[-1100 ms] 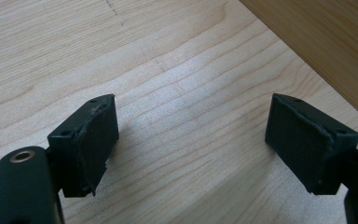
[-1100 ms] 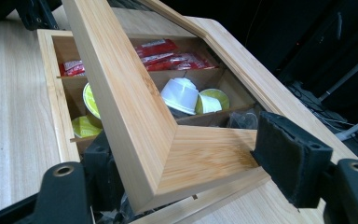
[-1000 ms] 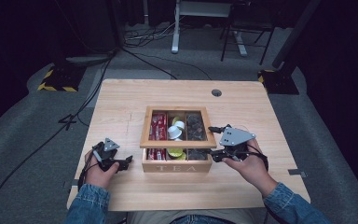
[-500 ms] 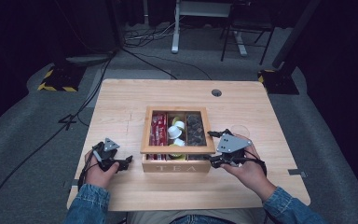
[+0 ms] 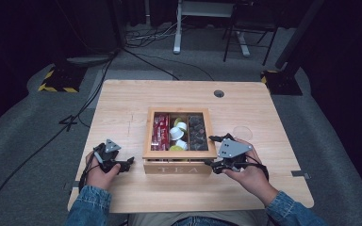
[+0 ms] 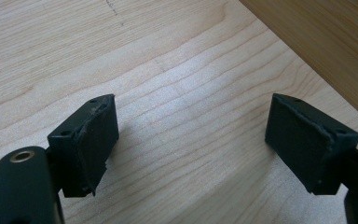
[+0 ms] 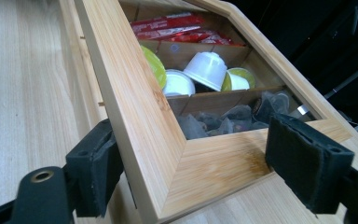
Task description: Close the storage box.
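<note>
Right gripper: jaws just widened, straddling near-right corner of tea box lid, unclamped. Left gripper: wide open, empty, over table, left of box.

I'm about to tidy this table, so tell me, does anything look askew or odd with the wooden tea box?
Yes. The wooden tea box's glass-windowed lid sits raised at a slant above the box's front wall, by the open right gripper, not flat. Inside, one white coffee capsule lies tipped among the others.
</note>
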Demonstrator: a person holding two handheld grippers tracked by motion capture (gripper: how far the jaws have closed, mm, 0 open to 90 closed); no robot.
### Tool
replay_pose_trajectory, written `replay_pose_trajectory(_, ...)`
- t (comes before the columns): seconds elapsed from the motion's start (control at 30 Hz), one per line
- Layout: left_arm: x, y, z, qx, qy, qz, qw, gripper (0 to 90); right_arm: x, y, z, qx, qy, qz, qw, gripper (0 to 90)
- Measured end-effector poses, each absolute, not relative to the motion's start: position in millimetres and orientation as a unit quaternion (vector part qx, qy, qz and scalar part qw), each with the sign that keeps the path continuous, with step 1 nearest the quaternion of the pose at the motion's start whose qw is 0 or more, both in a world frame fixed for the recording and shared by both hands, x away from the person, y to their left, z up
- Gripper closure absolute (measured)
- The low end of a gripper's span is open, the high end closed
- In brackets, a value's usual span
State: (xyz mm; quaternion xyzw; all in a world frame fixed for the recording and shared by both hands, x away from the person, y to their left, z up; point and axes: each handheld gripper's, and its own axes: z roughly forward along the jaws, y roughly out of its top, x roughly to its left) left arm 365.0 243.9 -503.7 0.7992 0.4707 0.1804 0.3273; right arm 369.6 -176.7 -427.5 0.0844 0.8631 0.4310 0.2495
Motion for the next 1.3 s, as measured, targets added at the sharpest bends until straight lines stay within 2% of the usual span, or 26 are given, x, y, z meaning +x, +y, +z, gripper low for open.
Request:
replay_pose_trajectory(1.07,365.7,242.6,-504.0,0.796,0.475,0.181,0.329,17.4,365.7,-176.0,-435.2,0.076,0.871,0.424,0.234,20.5)
replay_pose_trajectory(1.1,365.6,242.4,-504.1,0.795,0.476,0.181,0.329,17.4,365.7,-176.1,-434.5,0.079,0.874,0.426,0.219,27.9)
replay_pose_trajectory(1.13,365.8,242.5,-504.1,0.796,0.475,0.181,0.329,17.3,365.6,-178.2,-433.6,0.104,0.871,0.450,0.166,39.6)
replay_pose_trajectory(1.17,365.8,242.4,-504.0,0.796,0.475,0.182,0.328,17.3,365.6,-179.0,-433.0,0.122,0.870,0.457,0.141,35.7)
replay_pose_trajectory(1.2,365.9,242.5,-504.0,0.796,0.474,0.182,0.328,17.3,366.2,-179.4,-432.1,0.122,0.869,0.453,0.157,29.0)
replay_pose_trajectory(1.3,365.8,242.5,-504.0,0.796,0.475,0.182,0.328,17.3,367.2,-180.9,-430.7,0.121,0.870,0.449,0.164,29.3)
